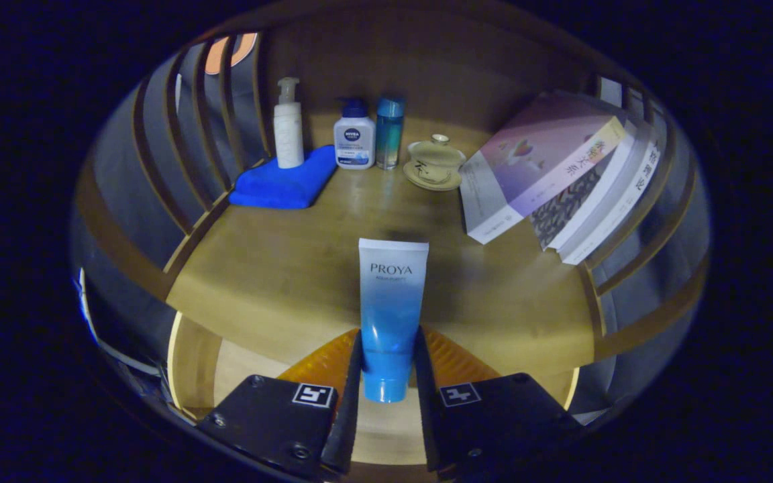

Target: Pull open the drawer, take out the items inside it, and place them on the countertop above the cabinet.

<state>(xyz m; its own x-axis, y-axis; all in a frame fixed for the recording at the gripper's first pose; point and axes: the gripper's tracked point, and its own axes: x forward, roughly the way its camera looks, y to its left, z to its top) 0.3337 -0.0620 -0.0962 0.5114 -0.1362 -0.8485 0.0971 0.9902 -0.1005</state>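
Tool (388, 365) points forward and slightly down over the near edge of the counter (272, 282). Its two fingers are closed to a narrow gap, both pressing the sides of a blue tube (390, 315). The tube stands cap-down between the fingers, cap just below the fingertips, flat crimped end rising above them over the counter. Printed on its white upper part: "PROYA", with a smaller line under it too fine to read.

Below the counter edge, under the fingers, the pale inside of the open drawer (386, 429) shows.

Further back on the counter, well apart from the tube:
- a folded blue cloth (282, 184) at the left, against the slatted side rail (192, 154);
- a white pump bottle (288, 127) standing upright on the cloth's far end, label not legible;
- a short white bottle (353, 137) with a dark blue cap, just right of the cloth, marked "NIVEA";
- a slim teal bottle (390, 131), touching or nearly touching the short one, upright;
- a lidded tea bowl (435, 161) on a saucer, right of the teal bottle;
- a row of books (554, 174) leaning over to the right against the far side rail, spines carrying Chinese characters, not clear enough to read.
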